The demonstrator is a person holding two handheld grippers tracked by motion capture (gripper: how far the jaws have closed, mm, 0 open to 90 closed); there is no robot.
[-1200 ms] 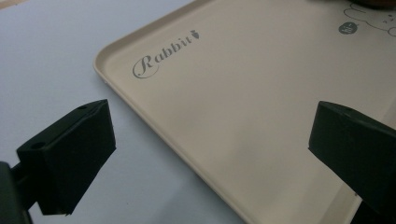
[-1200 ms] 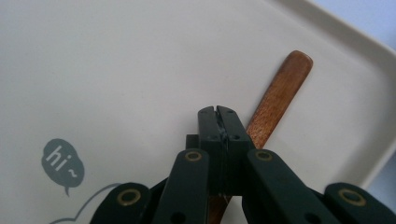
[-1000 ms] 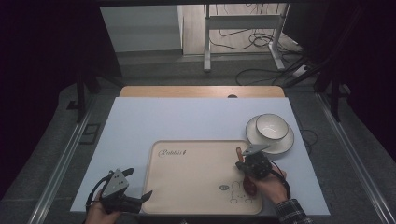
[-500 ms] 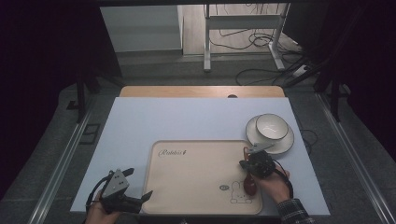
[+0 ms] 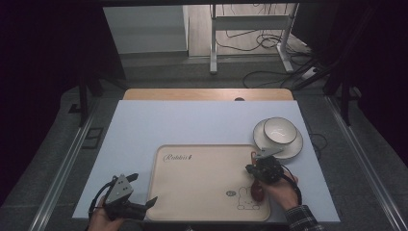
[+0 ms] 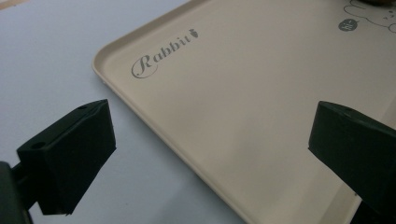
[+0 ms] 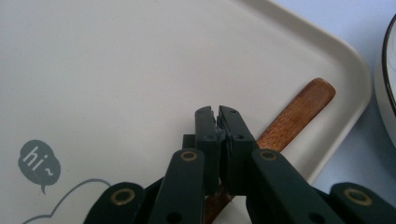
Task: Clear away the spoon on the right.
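Observation:
A beige tray (image 5: pixel 202 183) printed with a rabbit lies near the front of the pale blue table. A wooden spoon (image 5: pixel 258 192) rests on the tray's right side, bowl toward me, and its handle (image 7: pixel 294 116) reaches over the tray's rim. My right gripper (image 5: pixel 256 171) is low over the spoon's middle. In the right gripper view its jaws (image 7: pixel 218 112) stand almost together on the narrow part of the handle and have just been opening a little. My left gripper (image 5: pixel 143 188) is open at the tray's front left corner, and the tray's edge (image 6: pixel 243 116) runs between its jaws.
A white bowl (image 5: pixel 280 131) sits on a white plate (image 5: pixel 293 147) just beyond the tray's back right corner, close to the spoon's handle end. The plate's rim (image 7: pixel 387 70) shows at the right of the right gripper view. The table ends at a wooden strip (image 5: pixel 207 94).
The spoon's handle end has shifted slightly to the right with the right gripper. The left gripper has kept still.

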